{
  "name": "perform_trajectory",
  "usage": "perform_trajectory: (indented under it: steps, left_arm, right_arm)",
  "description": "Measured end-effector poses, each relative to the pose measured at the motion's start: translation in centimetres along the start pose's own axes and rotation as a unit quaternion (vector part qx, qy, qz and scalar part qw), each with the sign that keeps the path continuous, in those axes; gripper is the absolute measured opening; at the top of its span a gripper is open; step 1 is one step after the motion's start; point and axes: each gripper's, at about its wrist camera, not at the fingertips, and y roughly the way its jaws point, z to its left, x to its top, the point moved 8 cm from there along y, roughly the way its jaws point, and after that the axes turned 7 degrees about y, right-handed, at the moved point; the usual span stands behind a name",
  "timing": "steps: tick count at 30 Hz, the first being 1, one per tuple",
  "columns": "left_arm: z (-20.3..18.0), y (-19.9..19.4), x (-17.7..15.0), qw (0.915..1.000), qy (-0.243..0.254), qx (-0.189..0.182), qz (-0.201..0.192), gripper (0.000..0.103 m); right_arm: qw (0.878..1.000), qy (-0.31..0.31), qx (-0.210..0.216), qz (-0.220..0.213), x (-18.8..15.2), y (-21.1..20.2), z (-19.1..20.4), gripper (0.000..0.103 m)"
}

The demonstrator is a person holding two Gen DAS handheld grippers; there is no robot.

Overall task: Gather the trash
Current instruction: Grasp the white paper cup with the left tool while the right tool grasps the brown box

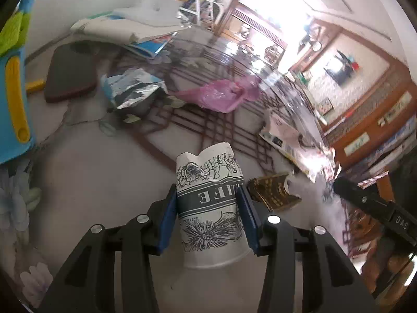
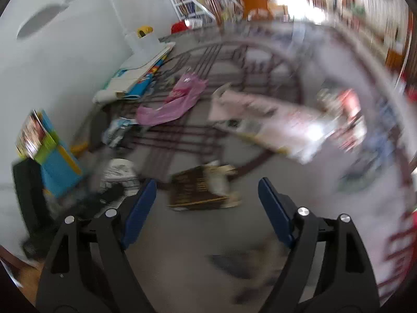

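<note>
Fingers of the left gripper [image 1: 209, 208] clamp a paper cup [image 1: 209, 198] at mid-body; the thin, light wall is already creased, so firm squeezing crushes it. Right gripper [image 2: 207, 198] is wide open, holding nothing. At 12 o'clock, a brown wrapper [image 2: 200, 190] lies flat on the surface [image 2: 260, 224]; beyond it, a pink bag [image 2: 169, 104].

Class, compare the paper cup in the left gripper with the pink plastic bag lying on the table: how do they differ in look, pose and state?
The paper cup is white with black flower prints; the pink plastic bag is plain translucent pink. The cup is stiff, only dented at one end; the bag lies limp and crumpled. The cup is clamped in the left gripper; the bag rests untouched on the table. Both look like trash.
</note>
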Motion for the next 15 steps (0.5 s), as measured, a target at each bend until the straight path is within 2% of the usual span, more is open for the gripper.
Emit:
perform_trajectory:
  steps: [5,10,12,14,15]
  left_arm:
    - [0.5,-0.1,0.5,0.9997,-0.023,-0.009,-0.005,0.043]
    - [1.1,-0.6,0.8,0.999,-0.038,-0.015,-0.015,0.043]
    - [1.2,-0.7,0.7,0.9989,-0.042,-0.014,-0.017,0.043]
    - [1.3,-0.6,0.7,0.9989,-0.043,-0.012,-0.015,0.043]
    - [1.3,-0.6,0.6,0.9989,-0.042,-0.01,-0.014,0.043]
  right_arm:
    - [0.999,-0.027,-0.039,-0.01,-0.4,1.5,1.7,0.079]
    - [0.997,-0.07,-0.018,-0.008,-1.1,2.0,4.1,0.078]
    - [0.998,-0.061,-0.033,-0.004,-1.0,2.8,3.9,0.078]
    - [0.997,-0.025,-0.074,0.011,-0.9,3.8,2.4,0.078]
    - [0.997,-0.007,-0.078,0.017,-0.8,4.2,1.8,0.078]
